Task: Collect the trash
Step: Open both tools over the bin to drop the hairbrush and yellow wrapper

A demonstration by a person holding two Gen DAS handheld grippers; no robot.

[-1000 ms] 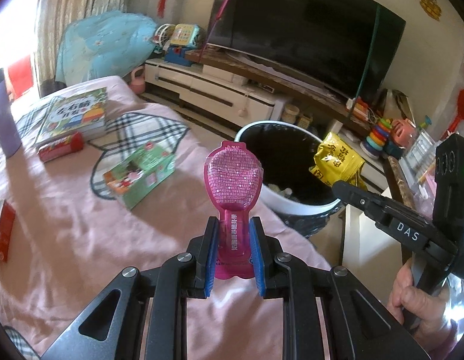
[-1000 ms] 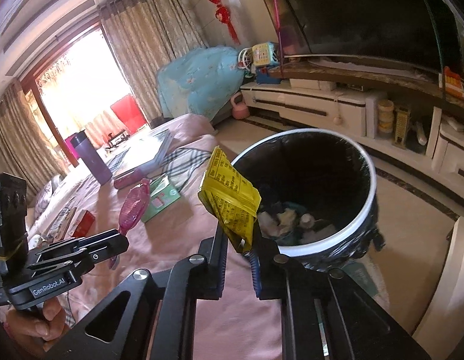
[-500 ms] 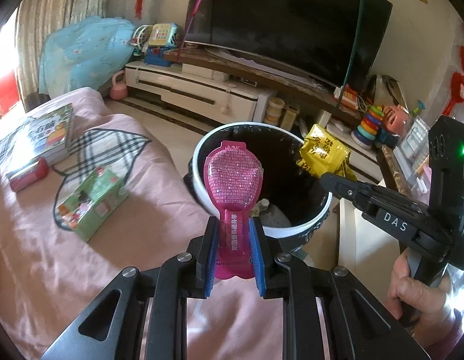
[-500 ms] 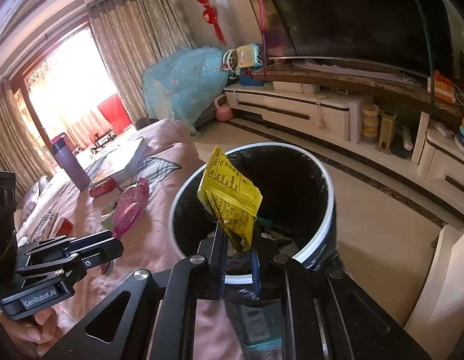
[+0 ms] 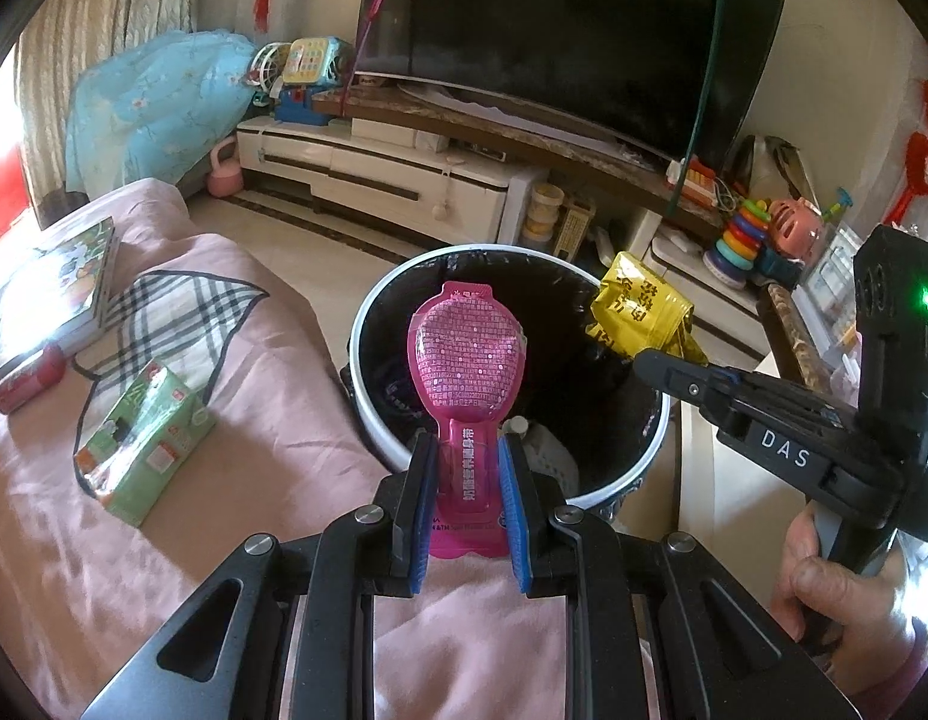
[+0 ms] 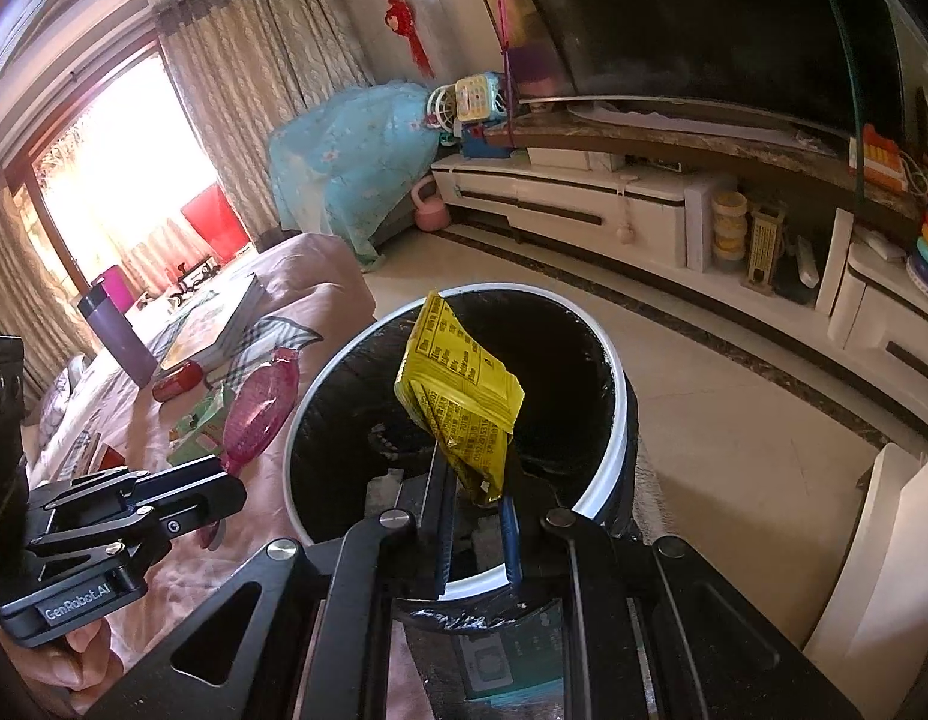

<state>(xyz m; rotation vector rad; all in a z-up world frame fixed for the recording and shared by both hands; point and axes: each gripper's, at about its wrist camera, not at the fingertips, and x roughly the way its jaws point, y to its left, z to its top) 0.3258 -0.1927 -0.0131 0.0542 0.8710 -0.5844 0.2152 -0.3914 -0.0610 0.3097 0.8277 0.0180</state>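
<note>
**Q:** What does each gripper carry, and how are the claws set?

**A:** The left gripper [image 5: 462,501] is pinched on the narrow neck of a pink spoon-shaped packet [image 5: 466,354]; the wide end rises toward 12 o'clock in the left wrist view. The right gripper [image 6: 475,519] is pinched on the lower corner of a crumpled yellow wrapper [image 6: 458,393], so most of the wrapper stands free above the blue pads.

**Q:** Where do the two pieces of trash sit relative to the bin?

**A:** The trash bin [image 5: 368,324], black-lined with a white rim, stands just beside the edge of the pink cloth [image 5: 236,312]. In the left wrist view, the pink packet overlaps the opening at centre and the yellow wrapper lies at about 2 o'clock, at the far rim. Both appear to be held over the opening so that a release would probably let them fall inside.

**Q:** Why the edge grips?

**A:** Holding a neck or corner leaves the bulk unsupported, which likely favours a clean drop.

**Q:** What remains on the cloth?

**A:** A green carton [image 5: 143,441], a red can [image 5: 29,381] and a book [image 5: 56,282] lie at about 9 to 10 o'clock, well apart from the bin. Whether they count as trash cannot be told.
</note>
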